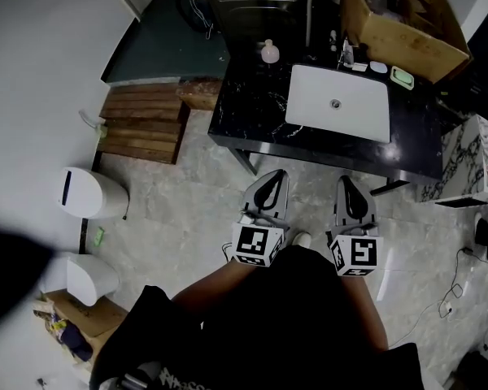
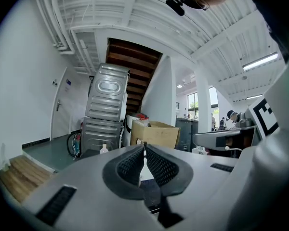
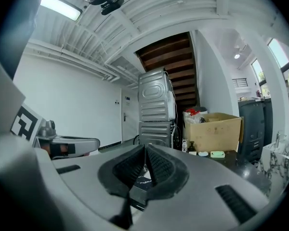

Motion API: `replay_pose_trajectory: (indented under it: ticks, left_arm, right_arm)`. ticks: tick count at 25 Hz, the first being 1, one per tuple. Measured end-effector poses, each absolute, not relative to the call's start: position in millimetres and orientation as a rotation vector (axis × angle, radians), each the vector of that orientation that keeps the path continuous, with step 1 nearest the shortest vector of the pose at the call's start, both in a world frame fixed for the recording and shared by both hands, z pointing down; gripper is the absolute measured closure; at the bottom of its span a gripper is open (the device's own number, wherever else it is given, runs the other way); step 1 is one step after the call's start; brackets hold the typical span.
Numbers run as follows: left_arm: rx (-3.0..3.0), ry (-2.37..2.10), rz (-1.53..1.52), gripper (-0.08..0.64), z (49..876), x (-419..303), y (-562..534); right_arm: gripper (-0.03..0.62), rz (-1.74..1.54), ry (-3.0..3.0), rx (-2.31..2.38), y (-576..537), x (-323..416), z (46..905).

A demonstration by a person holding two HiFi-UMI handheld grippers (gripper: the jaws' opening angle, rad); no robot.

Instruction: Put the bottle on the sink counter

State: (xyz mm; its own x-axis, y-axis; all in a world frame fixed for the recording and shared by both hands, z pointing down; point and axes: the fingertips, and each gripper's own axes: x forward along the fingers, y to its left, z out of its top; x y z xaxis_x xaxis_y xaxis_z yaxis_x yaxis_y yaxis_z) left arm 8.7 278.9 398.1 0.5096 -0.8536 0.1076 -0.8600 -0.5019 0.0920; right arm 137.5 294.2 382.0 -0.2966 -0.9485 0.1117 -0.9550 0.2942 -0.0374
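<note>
A small pale pink bottle [image 1: 270, 52] stands on the far edge of the black marble sink counter [image 1: 252, 112], left of the white basin [image 1: 338, 104]. In the left gripper view the bottle [image 2: 104, 149] shows small, far ahead and left of the jaws. Both grippers hang side by side in front of the counter's near edge, over the floor and well short of the bottle. My left gripper [image 1: 270, 187] [image 2: 144, 146] is shut with nothing between its pads. My right gripper [image 1: 349, 192] [image 3: 145, 148] is shut too, and nothing is held in it.
A cardboard box [image 1: 400, 19] sits at the counter's back right, with a green soap dish [image 1: 403, 77] before it. Stacked metal machines [image 2: 107, 110] stand behind the counter. Wooden steps [image 1: 142, 122] and two white bins [image 1: 93, 193] lie left. A marble-patterned block [image 1: 472, 161] stands right.
</note>
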Motion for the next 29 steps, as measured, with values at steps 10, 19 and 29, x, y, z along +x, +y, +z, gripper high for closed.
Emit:
replay_pose_trajectory:
  ticks: [10, 19, 29]
  left_arm:
    - [2.587, -1.558, 0.071, 0.535, 404, 12, 287]
    - [2.600, -1.566, 0.079, 0.535, 403, 21, 285]
    - [2.561, -1.619, 0.086, 0.535, 406, 31, 272]
  right_arm:
    - [0.554, 0.099, -2.474, 1.771, 297, 141, 382]
    - [0.554, 0.083, -2.503, 1.716, 294, 138, 382]
    - [0.555, 0.091, -2.521, 1.690, 283, 155, 387]
